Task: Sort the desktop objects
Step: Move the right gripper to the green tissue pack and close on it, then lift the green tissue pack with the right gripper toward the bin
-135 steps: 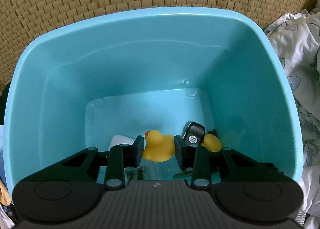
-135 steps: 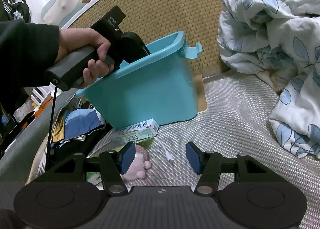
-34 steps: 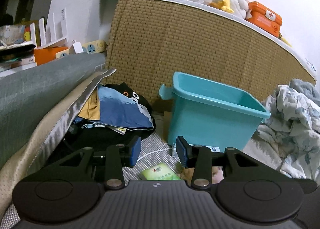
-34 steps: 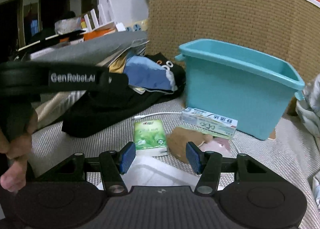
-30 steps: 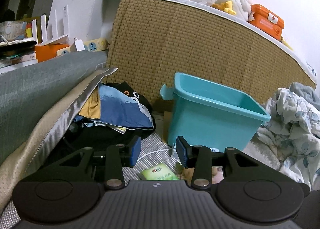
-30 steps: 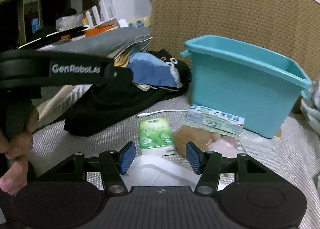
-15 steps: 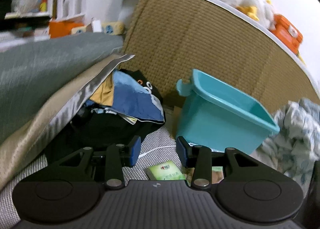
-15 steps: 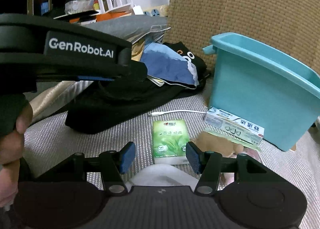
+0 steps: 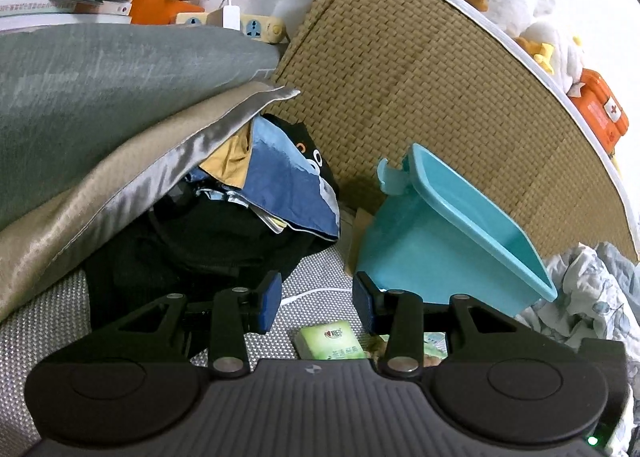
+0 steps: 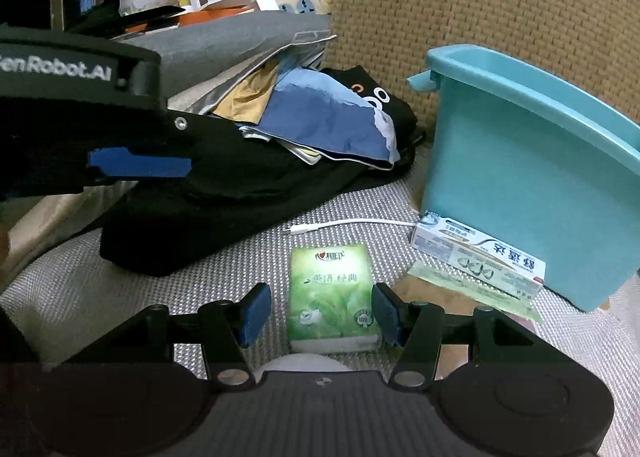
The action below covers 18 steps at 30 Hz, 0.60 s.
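A green tissue pack (image 10: 334, 295) lies flat on the grey woven mat. My right gripper (image 10: 320, 313) is open and its blue pads stand either side of the pack's near end, apart from it. The pack also shows in the left wrist view (image 9: 330, 341). My left gripper (image 9: 316, 303) is open and empty, held above the mat; its side shows in the right wrist view (image 10: 136, 163). A teal bin (image 10: 532, 173) stands at the right against the woven headboard; it also shows in the left wrist view (image 9: 448, 241). A toothpaste box (image 10: 476, 253) lies at the bin's foot.
A white cable (image 10: 352, 223) runs across the mat behind the pack. A pile of black and blue clothes (image 10: 280, 145) lies at the left under a grey pillow (image 9: 100, 85). A flat green packet (image 10: 468, 289) lies under the toothpaste box. Floral bedding (image 9: 588, 297) lies at the right.
My right gripper has moved forward and down until the tissue pack lies between its open fingers. My left gripper has tilted and shifted left, out of the bin since the earliest frames.
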Each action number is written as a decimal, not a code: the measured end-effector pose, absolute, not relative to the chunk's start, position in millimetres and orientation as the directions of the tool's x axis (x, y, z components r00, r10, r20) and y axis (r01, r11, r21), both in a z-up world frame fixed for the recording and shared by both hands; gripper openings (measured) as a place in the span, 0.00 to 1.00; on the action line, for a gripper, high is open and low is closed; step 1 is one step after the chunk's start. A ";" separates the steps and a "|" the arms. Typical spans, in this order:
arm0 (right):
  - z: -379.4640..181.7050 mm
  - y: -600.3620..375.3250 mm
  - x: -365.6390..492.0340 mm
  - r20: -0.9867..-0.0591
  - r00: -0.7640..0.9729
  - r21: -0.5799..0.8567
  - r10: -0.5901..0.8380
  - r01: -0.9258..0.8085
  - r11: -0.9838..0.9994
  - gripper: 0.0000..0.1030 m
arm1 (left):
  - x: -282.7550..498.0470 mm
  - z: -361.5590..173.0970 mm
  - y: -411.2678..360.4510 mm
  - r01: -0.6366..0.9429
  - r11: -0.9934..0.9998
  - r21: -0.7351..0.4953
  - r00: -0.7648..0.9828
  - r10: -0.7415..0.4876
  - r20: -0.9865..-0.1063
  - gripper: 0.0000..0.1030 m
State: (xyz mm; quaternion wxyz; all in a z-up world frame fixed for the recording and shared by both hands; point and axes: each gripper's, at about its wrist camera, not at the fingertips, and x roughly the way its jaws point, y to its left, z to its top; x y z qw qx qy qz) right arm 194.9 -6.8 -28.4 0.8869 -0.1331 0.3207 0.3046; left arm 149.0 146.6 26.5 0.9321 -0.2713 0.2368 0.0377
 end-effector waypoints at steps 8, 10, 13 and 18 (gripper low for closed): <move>-38.1 -4.4 209.0 -0.683 0.583 -0.013 0.440 -0.612 0.790 0.58 | 152.5 25.6 141.2 -0.191 0.863 -0.467 0.879 -0.061 -0.473 0.42; -39.9 -2.9 210.8 -0.689 0.580 -0.019 0.435 -0.615 0.788 0.58 | 153.1 25.3 140.9 -0.190 0.864 -0.466 0.878 -0.062 -0.474 0.42; -42.1 -0.6 213.8 -0.696 0.577 -0.029 0.427 -0.617 0.787 0.58 | 153.7 24.8 141.1 -0.188 0.864 -0.467 0.877 -0.066 -0.475 0.42; -47.8 3.2 219.1 -0.712 0.575 -0.047 0.403 -0.612 0.789 0.58 | 154.1 24.0 141.9 -0.188 0.860 -0.474 0.876 -0.071 -0.476 0.42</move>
